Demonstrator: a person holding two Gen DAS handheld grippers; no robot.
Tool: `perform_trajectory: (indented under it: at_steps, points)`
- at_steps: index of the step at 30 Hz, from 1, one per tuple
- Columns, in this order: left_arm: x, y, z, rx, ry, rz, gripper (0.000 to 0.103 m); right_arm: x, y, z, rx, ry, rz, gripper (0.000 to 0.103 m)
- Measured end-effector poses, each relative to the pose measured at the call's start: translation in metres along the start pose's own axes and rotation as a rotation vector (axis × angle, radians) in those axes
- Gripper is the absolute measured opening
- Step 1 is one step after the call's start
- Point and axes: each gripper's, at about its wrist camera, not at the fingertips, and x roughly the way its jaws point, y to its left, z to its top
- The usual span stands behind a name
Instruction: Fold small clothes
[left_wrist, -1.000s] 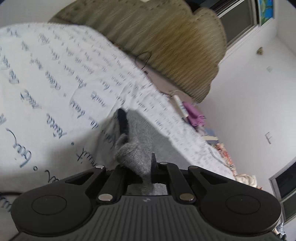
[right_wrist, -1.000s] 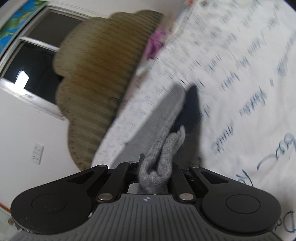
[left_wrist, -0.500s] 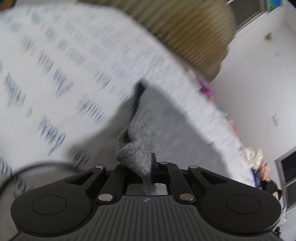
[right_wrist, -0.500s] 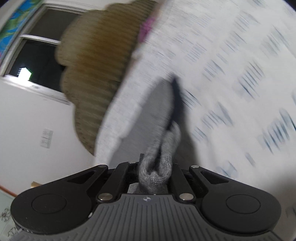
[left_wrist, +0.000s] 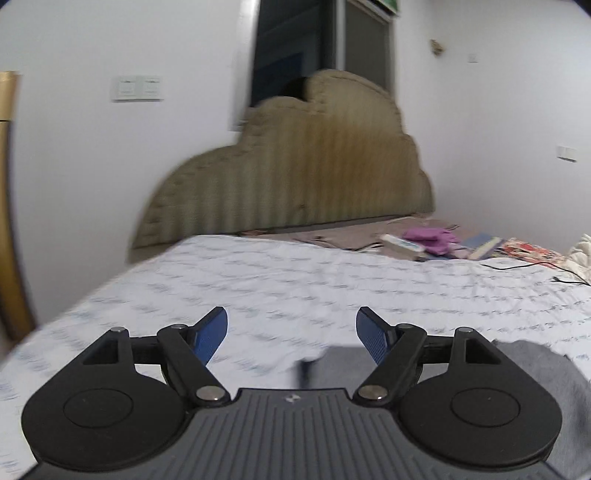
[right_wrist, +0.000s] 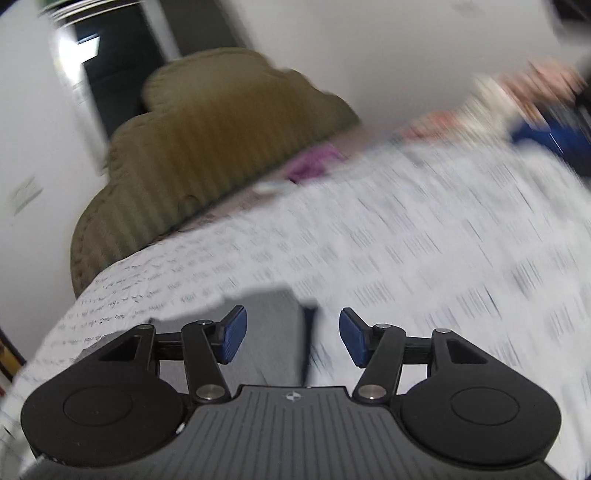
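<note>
Our left tongs (left_wrist: 291, 334) and right tongs (right_wrist: 293, 334) are both spreading apart, with nothing pinched between their blue pads. The grey knit garment (right_wrist: 266, 332) lies flat on the script-printed bedsheet (left_wrist: 295, 277) just beneath us, before the ribbed olive headboard (left_wrist: 295, 170).

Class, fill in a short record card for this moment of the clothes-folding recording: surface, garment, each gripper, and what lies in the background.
Surface: bed sheet, white with blue script print
Garment: grey garment, lying on the sheet, dark edge along one side
Left gripper: jaws opening, nothing between the pads
Right gripper: jaws opening, above the garment, pads not pressing on it
Background: padded olive headboard against the wall; purple cloth among clutter beyond the sheet
Image quality: motion blur, strongest in the right wrist view
</note>
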Motion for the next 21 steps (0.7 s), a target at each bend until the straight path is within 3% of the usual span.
perform_trajectory:
  at_steps: [2,7,10,13,16,21]
  points:
    - [0.038,-0.027,-0.003,0.017,0.058,-0.022,0.077,0.035,0.020,0.013,-0.086,0.013,0.023,0.059]
    - [0.118,-0.091,-0.030,0.198,0.260,-0.138,0.077,0.127,0.046,0.015,-0.115,0.195,0.046,0.058]
    - [0.156,-0.106,-0.052,0.283,0.399,-0.102,0.078,0.160,0.058,0.001,-0.187,0.273,0.010,0.056]
    - [0.166,-0.094,-0.065,0.209,0.396,-0.104,0.083,0.183,0.051,-0.019,-0.251,0.306,-0.090,0.060]
    - [0.169,-0.089,-0.069,0.173,0.382,-0.110,0.087,0.174,0.039,-0.031,-0.215,0.224,-0.047,0.060]
    - [0.166,-0.089,-0.066,0.167,0.379,-0.109,0.088,0.176,0.046,-0.031,-0.243,0.221,-0.060,0.063]
